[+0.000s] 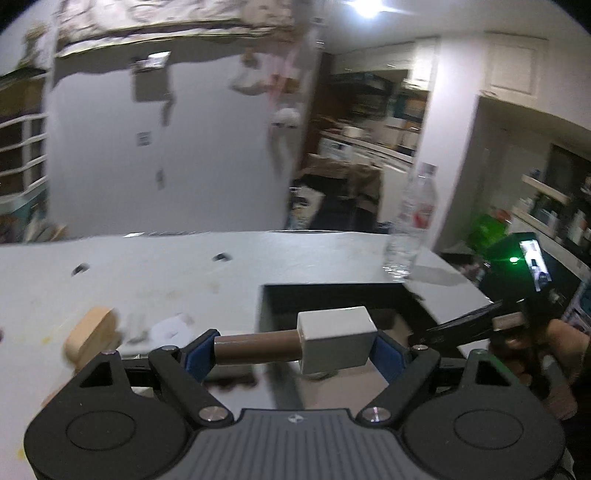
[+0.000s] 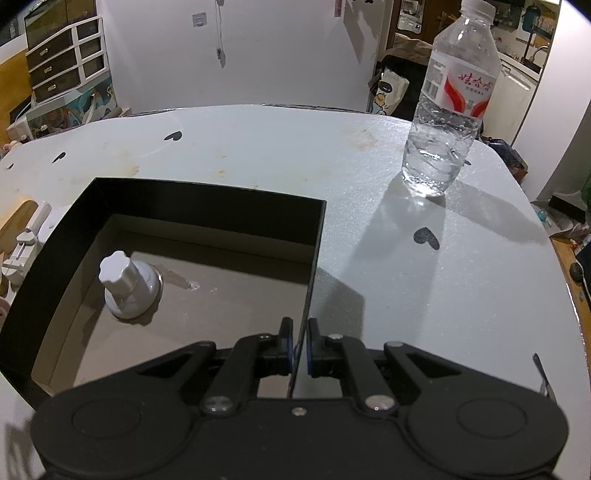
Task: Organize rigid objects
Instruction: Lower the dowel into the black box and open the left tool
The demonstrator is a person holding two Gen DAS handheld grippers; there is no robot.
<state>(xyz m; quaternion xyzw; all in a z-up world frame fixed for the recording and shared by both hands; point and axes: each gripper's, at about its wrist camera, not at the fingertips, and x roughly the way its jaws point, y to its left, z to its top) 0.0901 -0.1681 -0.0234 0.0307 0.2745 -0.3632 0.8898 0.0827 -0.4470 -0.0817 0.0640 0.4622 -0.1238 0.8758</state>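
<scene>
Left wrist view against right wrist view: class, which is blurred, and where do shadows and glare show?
Left wrist view: background and water bottle are smeared, the held white block stays sharp, and a ceiling lamp flares. Right wrist view: sharp; the bottle throws a long shadow across the table; edges bend.

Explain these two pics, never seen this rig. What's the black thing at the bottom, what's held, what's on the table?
No robot here: a person holds a two-finger tool in each hand, and a fisheye camera on each tool looks forward along its fingers. The black shape at the bottom of each picture is that tool.

Left wrist view: the left tool is shut on a small mallet-like piece, white block head on a brown handle, held sideways above the white table.

Right wrist view: the right tool pinches the right wall of an open black box. Inside the box lies a white knob. A water bottle stands upright on the table, outside the box. More items lie left of the box, blurred.
</scene>
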